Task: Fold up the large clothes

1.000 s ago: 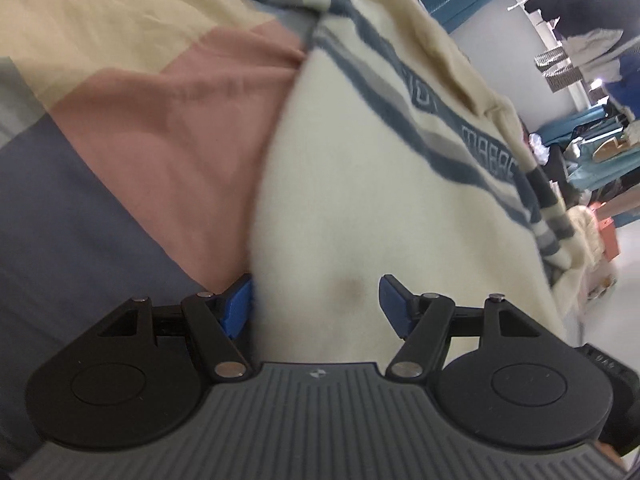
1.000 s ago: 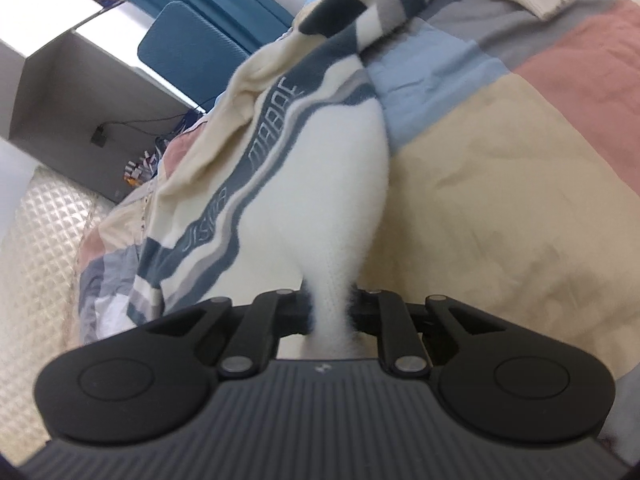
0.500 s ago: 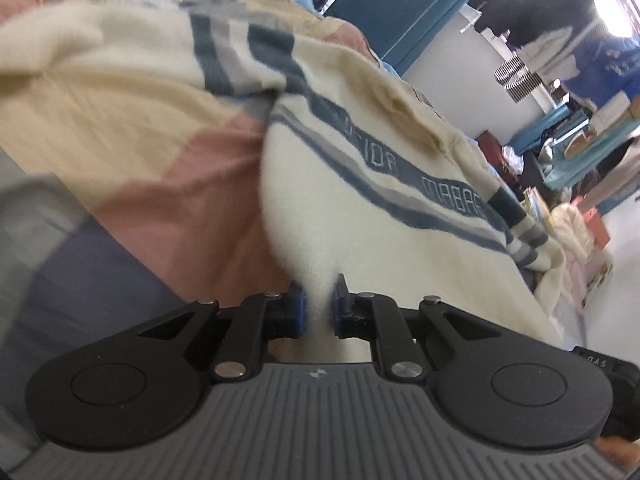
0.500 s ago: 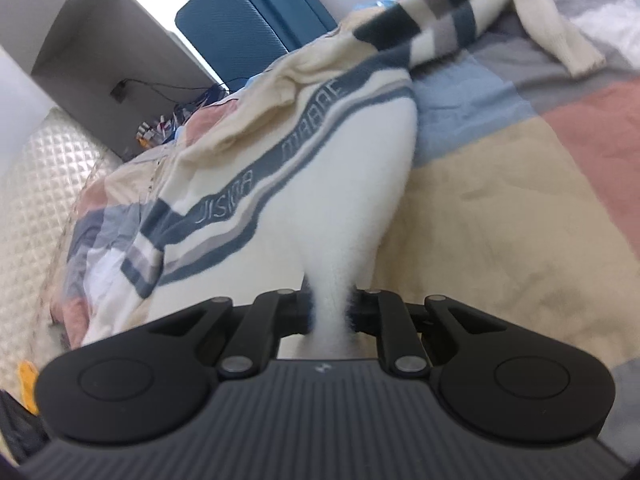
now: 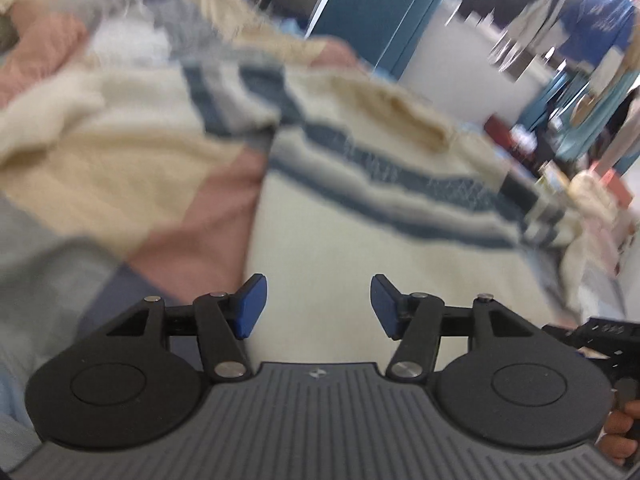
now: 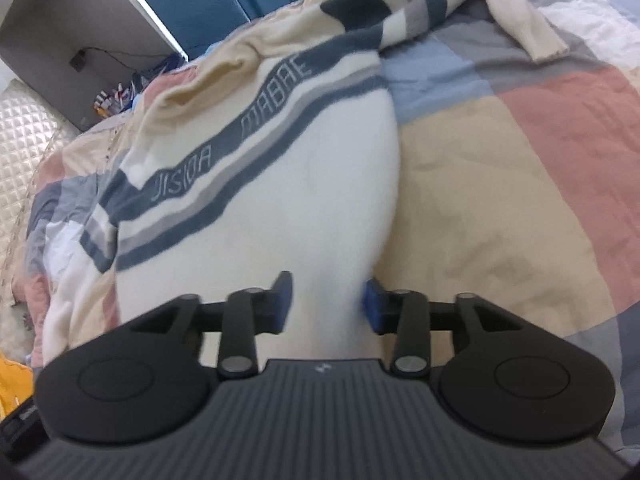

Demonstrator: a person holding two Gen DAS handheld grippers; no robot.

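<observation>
A cream knit sweater (image 6: 288, 184) with blue and grey stripes and lettering lies spread on a patchwork bedspread (image 6: 500, 184). Its striped sleeve (image 6: 404, 4) runs to the far right. In the left wrist view the sweater (image 5: 360, 248) fills the middle, blurred. My left gripper (image 5: 318, 306) is open over the sweater's lower left edge, with its blue pads apart. My right gripper (image 6: 326, 306) is open, with its pads on either side of the sweater's lower right edge and the cloth loose between them.
The bedspread (image 5: 132, 168) has pink, beige, grey and blue squares. A blue chair (image 6: 200, 4) and a grey desk (image 6: 60, 36) stand beyond the bed. A cluttered room with hanging clothes (image 5: 592, 40) shows at the right of the left wrist view.
Both grippers have opened and let go of the sweater's hem, which they were pinching half a second ago. The sweater now lies flatter on the bed.
</observation>
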